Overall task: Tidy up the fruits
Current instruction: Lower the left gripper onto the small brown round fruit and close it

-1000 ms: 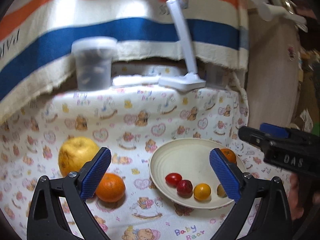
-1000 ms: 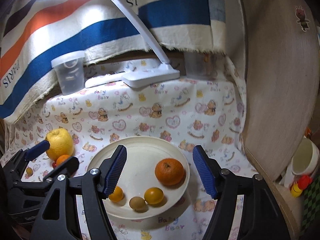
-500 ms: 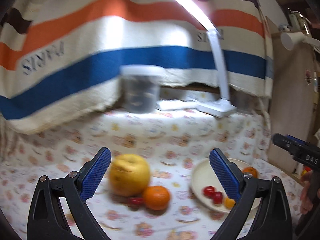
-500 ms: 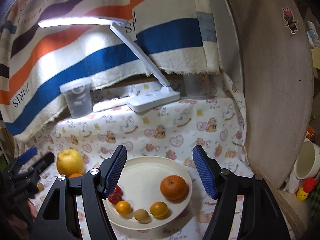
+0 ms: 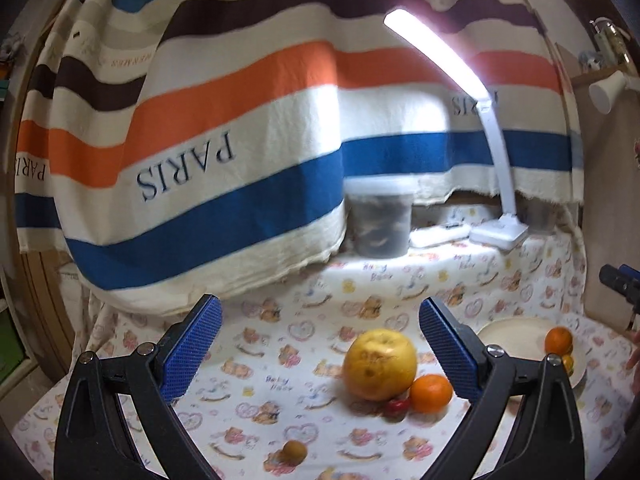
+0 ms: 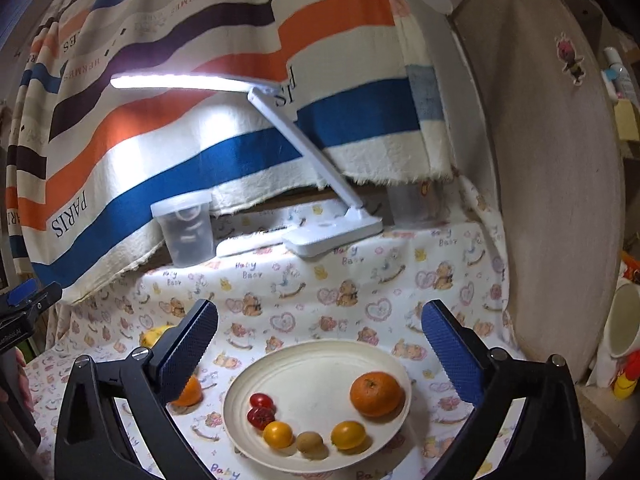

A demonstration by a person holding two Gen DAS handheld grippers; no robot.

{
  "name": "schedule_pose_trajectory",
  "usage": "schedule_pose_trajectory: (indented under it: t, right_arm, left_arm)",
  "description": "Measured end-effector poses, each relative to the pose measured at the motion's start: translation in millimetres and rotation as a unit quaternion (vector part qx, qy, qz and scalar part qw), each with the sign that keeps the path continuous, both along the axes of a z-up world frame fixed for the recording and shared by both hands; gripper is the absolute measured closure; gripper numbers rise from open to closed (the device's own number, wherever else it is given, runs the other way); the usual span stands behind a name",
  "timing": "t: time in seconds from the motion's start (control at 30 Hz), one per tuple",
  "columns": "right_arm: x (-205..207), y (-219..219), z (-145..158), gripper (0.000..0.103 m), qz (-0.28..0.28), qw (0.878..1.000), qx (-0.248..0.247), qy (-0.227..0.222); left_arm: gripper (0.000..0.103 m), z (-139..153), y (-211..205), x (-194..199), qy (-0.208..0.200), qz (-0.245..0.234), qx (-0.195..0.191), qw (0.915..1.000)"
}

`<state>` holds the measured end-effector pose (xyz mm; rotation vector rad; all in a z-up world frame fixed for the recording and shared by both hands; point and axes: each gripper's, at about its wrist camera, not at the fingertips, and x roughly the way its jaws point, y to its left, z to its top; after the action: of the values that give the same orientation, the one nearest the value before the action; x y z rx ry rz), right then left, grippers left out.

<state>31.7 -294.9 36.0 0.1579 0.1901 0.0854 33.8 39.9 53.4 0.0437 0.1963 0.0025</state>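
In the right wrist view a cream plate [image 6: 320, 364] holds an orange [image 6: 376, 394], two red cherry tomatoes [image 6: 261, 408], two yellow-orange small fruits [image 6: 278, 434] and a brown kiwi [image 6: 310, 442]. My right gripper [image 6: 320, 350] hovers over the plate; its jaws are opening with nothing between them. Left of the plate lie a yellow apple [image 5: 379, 364], a second orange [image 5: 431, 393], a red tomato [image 5: 396, 406] and a small brown fruit [image 5: 295, 450]. My left gripper [image 5: 320, 348] is open and empty, above the cloth short of this group.
A lit white desk lamp [image 6: 332, 236] and a clear lidded container [image 6: 186, 232] stand at the back under a striped towel [image 5: 240, 152]. A wooden panel [image 6: 560, 200] closes the right side, with a mug [image 6: 624, 320] behind it. The bear-print cloth [image 5: 280, 320] covers the table.
My right gripper's jaws have spread wider and its view has tilted upward. My left gripper has swung left and back from the plate; the apple group now sits ahead of it.
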Motion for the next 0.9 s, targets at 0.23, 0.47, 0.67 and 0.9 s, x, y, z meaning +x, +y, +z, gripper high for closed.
schedule_pose_trajectory:
  t: [0.23, 0.47, 0.67, 0.9]
  right_arm:
    - [7.5, 8.1, -10.8, 0.000, 0.013, 1.000, -0.011, 0.021]
    - [8.9, 20.7, -16.3, 0.000, 0.019, 0.999, -0.039, 0.030]
    - [9.4, 24.5, -18.4, 0.000, 0.020, 0.998, -0.049, 0.034]
    - [11.9, 26.4, -20.7, 0.000, 0.012, 0.997, -0.059, 0.045]
  left_arm:
    - [0.021, -30.5, 25.6, 44.2, 0.158, -0.019, -0.065, 0.9851]
    - [0.068, -74.5, 48.4, 73.1, 0.313, -0.035, -0.134, 0.9396]
    - [0.068, -85.7, 29.3, 69.8, 0.337, -0.013, -0.066, 0.9393]
    - [0.074, -96.5, 41.9, 74.2, 0.366, 0.027, -0.074, 0.9273]
